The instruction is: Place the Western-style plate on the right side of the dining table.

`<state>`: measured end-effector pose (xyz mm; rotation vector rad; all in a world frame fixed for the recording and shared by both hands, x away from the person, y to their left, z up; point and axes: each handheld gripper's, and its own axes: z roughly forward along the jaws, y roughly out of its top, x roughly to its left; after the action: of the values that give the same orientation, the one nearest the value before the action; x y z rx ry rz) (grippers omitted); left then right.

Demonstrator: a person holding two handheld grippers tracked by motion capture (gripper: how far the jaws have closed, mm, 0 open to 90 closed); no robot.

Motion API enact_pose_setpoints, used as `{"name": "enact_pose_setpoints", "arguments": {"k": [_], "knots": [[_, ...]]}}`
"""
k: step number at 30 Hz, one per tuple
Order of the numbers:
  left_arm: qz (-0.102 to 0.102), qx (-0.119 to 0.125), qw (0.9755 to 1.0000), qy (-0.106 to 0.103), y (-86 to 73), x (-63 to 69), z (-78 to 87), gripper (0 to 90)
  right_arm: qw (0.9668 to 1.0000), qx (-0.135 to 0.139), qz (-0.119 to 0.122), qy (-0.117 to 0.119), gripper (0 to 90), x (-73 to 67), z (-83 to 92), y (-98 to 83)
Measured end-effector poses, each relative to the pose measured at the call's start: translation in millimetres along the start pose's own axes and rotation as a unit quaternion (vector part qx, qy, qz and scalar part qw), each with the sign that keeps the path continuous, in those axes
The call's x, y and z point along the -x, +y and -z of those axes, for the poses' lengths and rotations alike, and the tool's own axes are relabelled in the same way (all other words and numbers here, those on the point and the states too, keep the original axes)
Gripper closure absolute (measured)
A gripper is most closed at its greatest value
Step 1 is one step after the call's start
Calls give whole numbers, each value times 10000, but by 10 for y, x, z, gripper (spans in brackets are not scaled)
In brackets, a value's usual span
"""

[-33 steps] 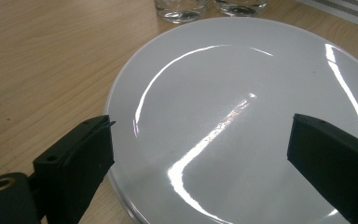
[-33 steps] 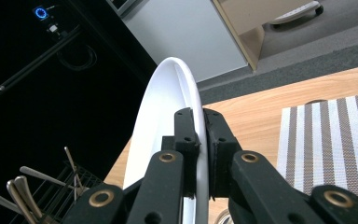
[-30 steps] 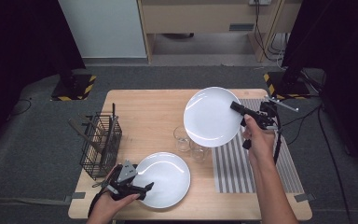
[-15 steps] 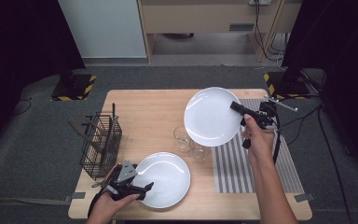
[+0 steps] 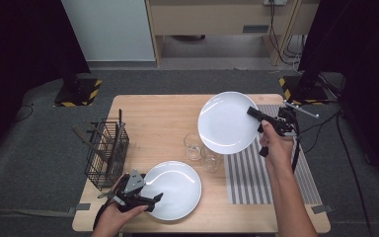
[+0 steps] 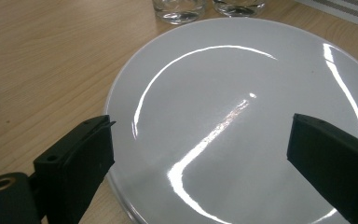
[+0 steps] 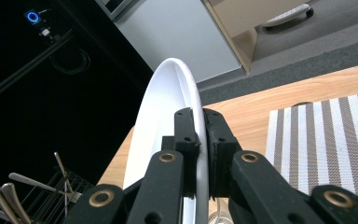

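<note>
Holding a white plate [image 5: 224, 123] up in the air, the right gripper [image 5: 254, 113] pinches the plate's rim between its two black jaws. In the right gripper view the jaws are squeezed close together with the thin edge of the plate [image 7: 168, 121] caught between them. The plate stands tilted, its face turned toward the person, above the far right part of the wooden table [image 5: 153, 118]. It hangs over two empty glasses [image 5: 201, 150] and the edge of a striped mat [image 5: 256, 177].

The left gripper [image 5: 145, 200] sits low at the near left side of the table. Its jaws are spread wide, one on each side of a second white plate [image 5: 175, 190] that lies flat on the wood. In the left gripper view the two jaws stand well apart over this plate [image 6: 242, 116]; whether they touch it is hard to tell.

A black wire basket [image 5: 106, 155] with cutlery in it stands just left of the flat plate.
</note>
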<state>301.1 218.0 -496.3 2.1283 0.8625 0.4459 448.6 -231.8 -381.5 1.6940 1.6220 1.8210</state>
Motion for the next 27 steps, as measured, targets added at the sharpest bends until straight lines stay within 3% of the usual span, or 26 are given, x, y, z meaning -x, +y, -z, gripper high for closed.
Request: {"name": "enact_pose_setpoints", "arguments": {"k": [27], "knots": [[1,21,10000,44,0,-10,8,65,9996,182,-71,-223,857,283,199,156]]}}
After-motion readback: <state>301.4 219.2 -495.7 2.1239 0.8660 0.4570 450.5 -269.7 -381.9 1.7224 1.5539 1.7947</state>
